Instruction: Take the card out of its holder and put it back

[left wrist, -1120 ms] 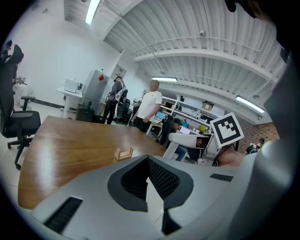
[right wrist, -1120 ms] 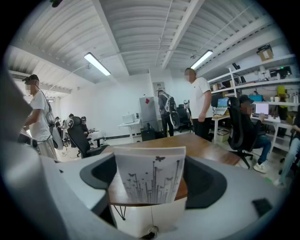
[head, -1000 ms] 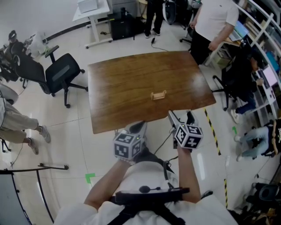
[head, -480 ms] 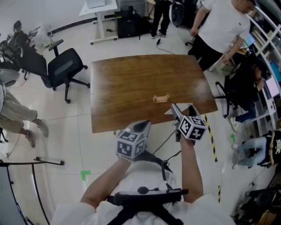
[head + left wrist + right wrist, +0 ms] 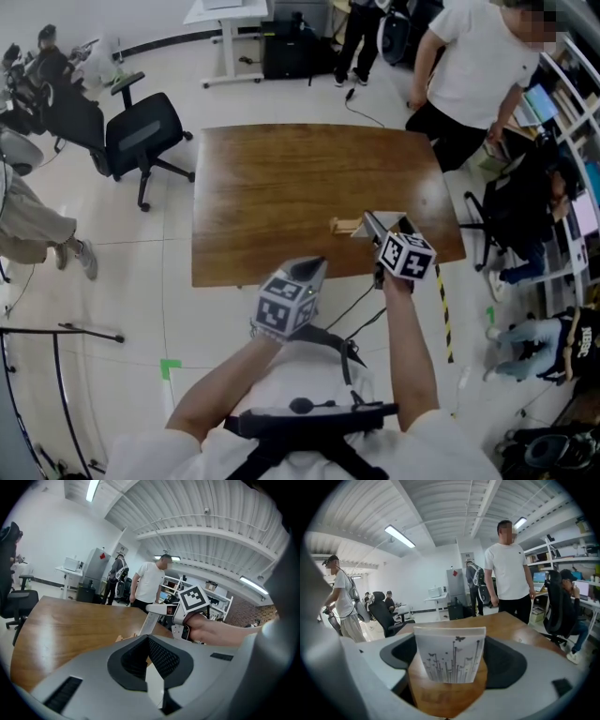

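Note:
A small wooden card holder (image 5: 343, 225) sits near the front right of the brown table (image 5: 281, 178). My right gripper (image 5: 384, 221) hangs just to its right, over the table's front edge. It is shut on a white card (image 5: 449, 660) printed with butterflies and stems, gripped by its two side edges. The card stands upright between the jaws and hides the holder in the right gripper view. In the left gripper view the card (image 5: 148, 622) is a pale strip above the holder (image 5: 120, 639). My left gripper (image 5: 307, 269) is shut and empty, just short of the table's front edge.
A person in a white T-shirt (image 5: 478, 66) stands at the table's far right corner. Someone sits at a desk (image 5: 525, 187) to the right. A black office chair (image 5: 141, 136) is off the table's far left corner. Yellow-black tape (image 5: 442, 300) marks the floor.
My right gripper has carried the card forward from the table's front edge to just beside the holder. The left gripper has drifted slightly forward.

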Tool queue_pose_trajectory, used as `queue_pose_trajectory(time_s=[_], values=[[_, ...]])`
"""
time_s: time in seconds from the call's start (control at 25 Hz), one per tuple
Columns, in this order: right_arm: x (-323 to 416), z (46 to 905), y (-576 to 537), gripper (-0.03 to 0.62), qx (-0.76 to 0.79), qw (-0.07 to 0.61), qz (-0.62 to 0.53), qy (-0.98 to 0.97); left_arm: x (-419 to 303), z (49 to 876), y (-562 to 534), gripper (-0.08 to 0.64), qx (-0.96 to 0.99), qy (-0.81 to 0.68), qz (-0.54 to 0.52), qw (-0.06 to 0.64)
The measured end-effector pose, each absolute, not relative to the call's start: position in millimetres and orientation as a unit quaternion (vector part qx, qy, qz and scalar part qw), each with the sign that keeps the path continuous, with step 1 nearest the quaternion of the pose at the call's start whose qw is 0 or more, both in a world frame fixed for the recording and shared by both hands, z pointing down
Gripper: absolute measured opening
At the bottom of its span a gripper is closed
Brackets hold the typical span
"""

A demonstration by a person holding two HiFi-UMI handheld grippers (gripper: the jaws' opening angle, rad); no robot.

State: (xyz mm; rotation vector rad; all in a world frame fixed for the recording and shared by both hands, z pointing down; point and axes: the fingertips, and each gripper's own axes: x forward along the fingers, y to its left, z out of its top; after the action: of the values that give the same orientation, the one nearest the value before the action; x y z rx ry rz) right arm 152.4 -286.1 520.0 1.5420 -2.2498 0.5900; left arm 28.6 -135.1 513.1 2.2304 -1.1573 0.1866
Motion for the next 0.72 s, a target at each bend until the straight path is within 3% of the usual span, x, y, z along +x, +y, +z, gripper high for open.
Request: queue_pose_trajectory(time_s=[0.72], values=[[119.5, 569.7, -351.8, 0.466, 0.524, 0.210, 0.216, -0.796, 7.5, 541.2, -161.9, -0.008, 0.813, -0.466, 0.060, 0.345]])
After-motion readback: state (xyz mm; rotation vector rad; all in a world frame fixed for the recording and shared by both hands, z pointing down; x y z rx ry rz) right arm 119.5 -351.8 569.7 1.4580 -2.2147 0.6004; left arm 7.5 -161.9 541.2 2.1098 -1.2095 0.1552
